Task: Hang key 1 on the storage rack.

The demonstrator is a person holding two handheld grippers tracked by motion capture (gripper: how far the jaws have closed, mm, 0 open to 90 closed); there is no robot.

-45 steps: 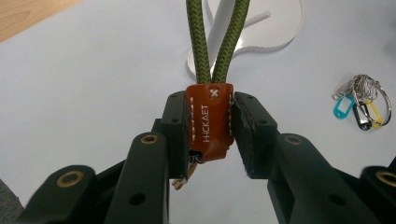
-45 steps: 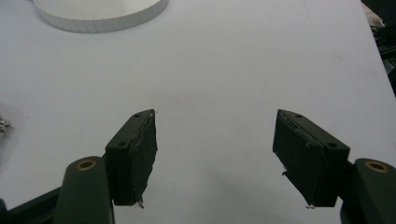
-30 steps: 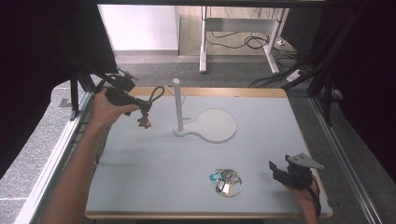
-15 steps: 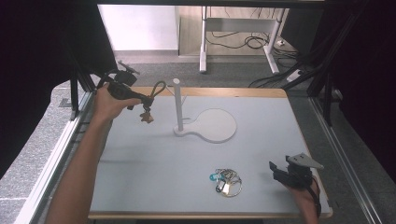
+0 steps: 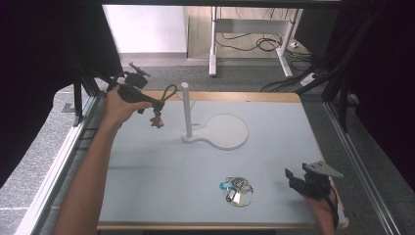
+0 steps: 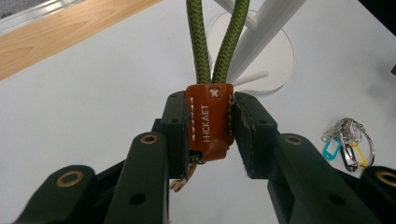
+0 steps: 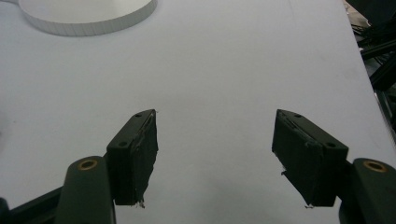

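The jaws of the left gripper [image 6: 211, 133] clamp the brown leather tab of a keychain [image 6: 209, 122], its green cord loop [image 5: 169, 91] held up beside the top of the white post [image 5: 185, 108], probably so the loop can be dropped over it; the post rises from a flat white stand [image 5: 226, 131] on the tabletop [image 5: 161, 171]; the right gripper [image 7: 215, 156] rests at the near right edge, its jaws spread wide on nothing; a bunch of keys [image 5: 237, 190] lies loose nearby; no containers.
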